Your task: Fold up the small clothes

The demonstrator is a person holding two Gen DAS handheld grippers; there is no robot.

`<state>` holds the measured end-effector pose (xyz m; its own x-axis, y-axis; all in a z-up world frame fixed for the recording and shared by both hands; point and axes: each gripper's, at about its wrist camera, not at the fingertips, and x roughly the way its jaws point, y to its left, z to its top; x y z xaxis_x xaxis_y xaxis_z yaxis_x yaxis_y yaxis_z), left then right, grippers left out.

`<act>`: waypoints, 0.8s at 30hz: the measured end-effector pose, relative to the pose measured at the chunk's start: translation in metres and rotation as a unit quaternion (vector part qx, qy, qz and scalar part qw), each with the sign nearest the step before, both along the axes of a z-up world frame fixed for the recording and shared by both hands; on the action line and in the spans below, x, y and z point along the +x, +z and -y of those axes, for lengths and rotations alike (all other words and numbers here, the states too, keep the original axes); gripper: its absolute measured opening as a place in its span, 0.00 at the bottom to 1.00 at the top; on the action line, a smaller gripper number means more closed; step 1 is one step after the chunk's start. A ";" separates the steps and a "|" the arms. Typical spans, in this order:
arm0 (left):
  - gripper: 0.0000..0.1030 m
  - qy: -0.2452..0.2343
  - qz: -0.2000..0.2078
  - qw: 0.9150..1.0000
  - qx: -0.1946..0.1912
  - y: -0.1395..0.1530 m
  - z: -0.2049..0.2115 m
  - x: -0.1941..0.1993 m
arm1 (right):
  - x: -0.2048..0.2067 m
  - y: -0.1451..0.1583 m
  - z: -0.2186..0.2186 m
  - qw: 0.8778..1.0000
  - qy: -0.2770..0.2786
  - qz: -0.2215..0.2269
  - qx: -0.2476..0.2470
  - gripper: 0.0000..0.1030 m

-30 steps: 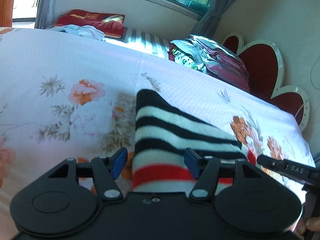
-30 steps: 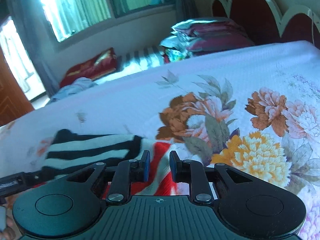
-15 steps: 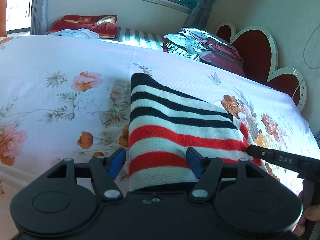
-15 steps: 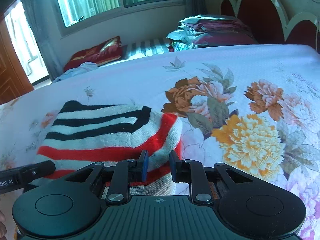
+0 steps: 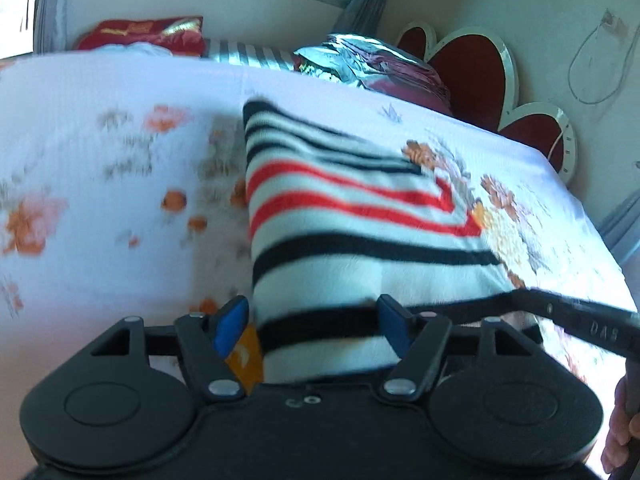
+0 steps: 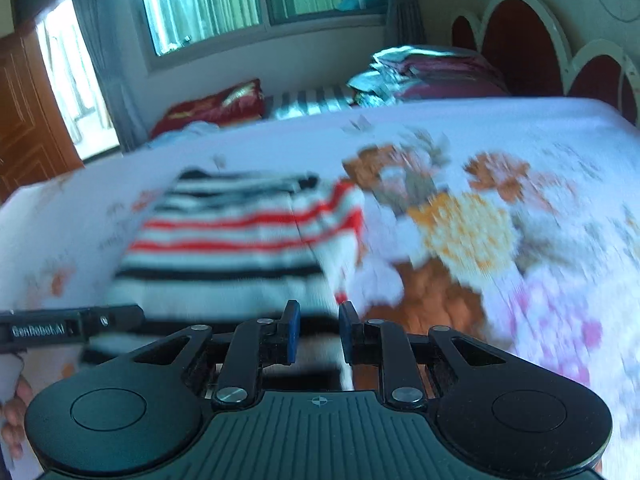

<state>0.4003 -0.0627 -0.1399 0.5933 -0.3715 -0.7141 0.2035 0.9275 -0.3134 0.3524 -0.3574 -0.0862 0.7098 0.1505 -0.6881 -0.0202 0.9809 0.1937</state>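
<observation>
A small striped knit sweater (image 5: 340, 216), white with black and red stripes, lies on the floral bedsheet (image 5: 100, 184). My left gripper (image 5: 312, 320) is wide open with the sweater's near left part between its blue pads. My right gripper (image 6: 318, 330) stands with its jaws a narrow gap apart over the sweater's near right edge (image 6: 240, 248); whether cloth is pinched there is not clear. Each gripper's finger shows in the other's view. Both views are blurred by motion.
A heart-shaped red headboard (image 5: 472, 68) stands at the right. A pile of folded bedding (image 5: 360, 64) and a red cushion (image 5: 140, 34) lie at the far side. A window with curtains (image 6: 240, 4) and a wooden door (image 6: 28, 120) are behind.
Both grippers have drawn back toward me along the sweater, so more of it shows: first mostly black stripes, now red and further black stripes. The left stays wide open, the right gap has widened slightly.
</observation>
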 end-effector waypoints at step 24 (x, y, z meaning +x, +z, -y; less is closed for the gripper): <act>0.81 -0.014 -0.007 1.000 -0.007 0.024 -0.004 0.021 | 0.001 0.017 0.013 0.996 -0.065 -0.029 0.050 0.61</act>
